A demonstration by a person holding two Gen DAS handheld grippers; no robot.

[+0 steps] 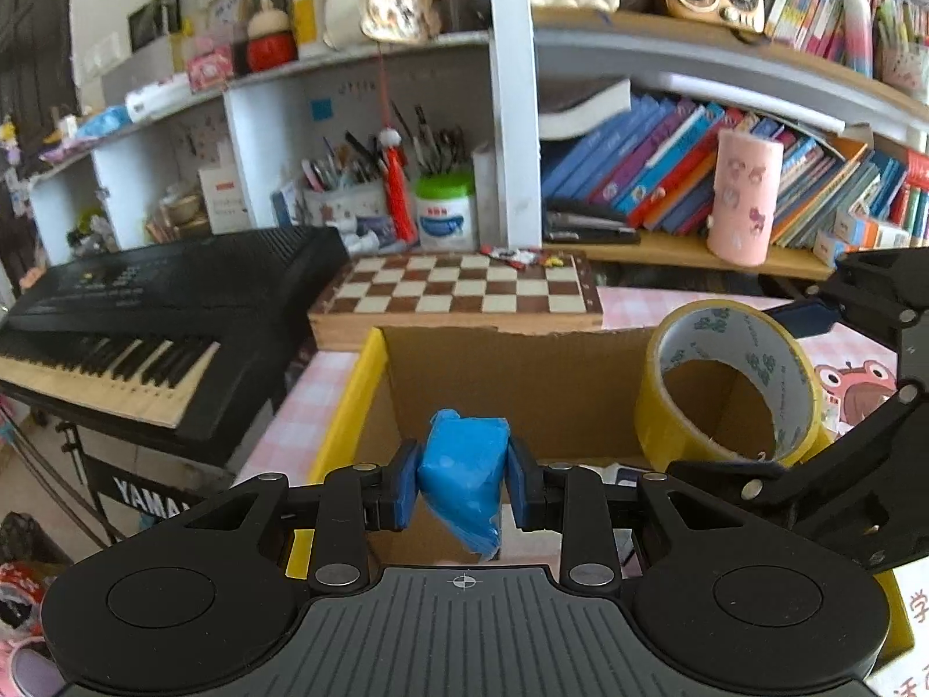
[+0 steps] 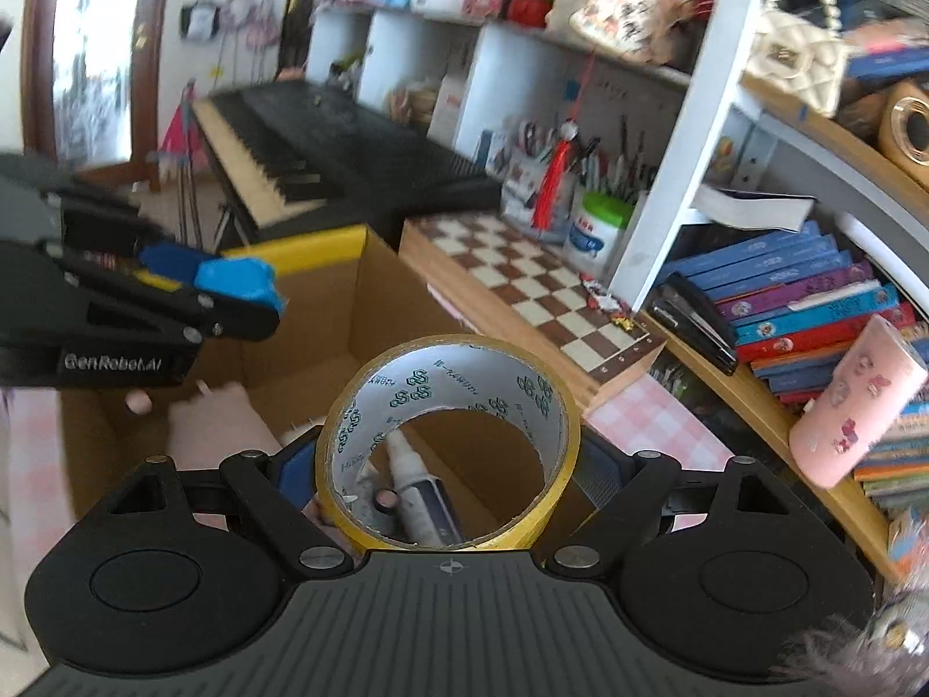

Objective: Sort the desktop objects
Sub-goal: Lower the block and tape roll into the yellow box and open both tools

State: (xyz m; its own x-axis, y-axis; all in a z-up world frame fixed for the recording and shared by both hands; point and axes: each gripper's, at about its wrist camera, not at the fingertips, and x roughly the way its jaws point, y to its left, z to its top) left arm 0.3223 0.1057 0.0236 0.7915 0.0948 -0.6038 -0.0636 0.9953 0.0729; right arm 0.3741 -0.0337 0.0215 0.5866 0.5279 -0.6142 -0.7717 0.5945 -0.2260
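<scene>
Two tools over the open cardboard box (image 1: 522, 383); left tool (image 1: 463, 485) pinches a blue wrapped lump (image 1: 461, 476); right tool (image 2: 447, 464) clamps a yellow tape roll (image 2: 447, 441) across its width; only right wrist view shows a white bottle (image 2: 415, 491) inside the box.

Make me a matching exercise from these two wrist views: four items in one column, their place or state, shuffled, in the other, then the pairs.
1. blue packet
2. tape roll
3. chessboard
4. pink cup

A. lying flat beyond the cardboard box
B. clamped in the left hand-held gripper
C. standing on the wooden shelf by the books
D. held in the right hand-held gripper

Pairs: 1-B, 2-D, 3-A, 4-C
</scene>
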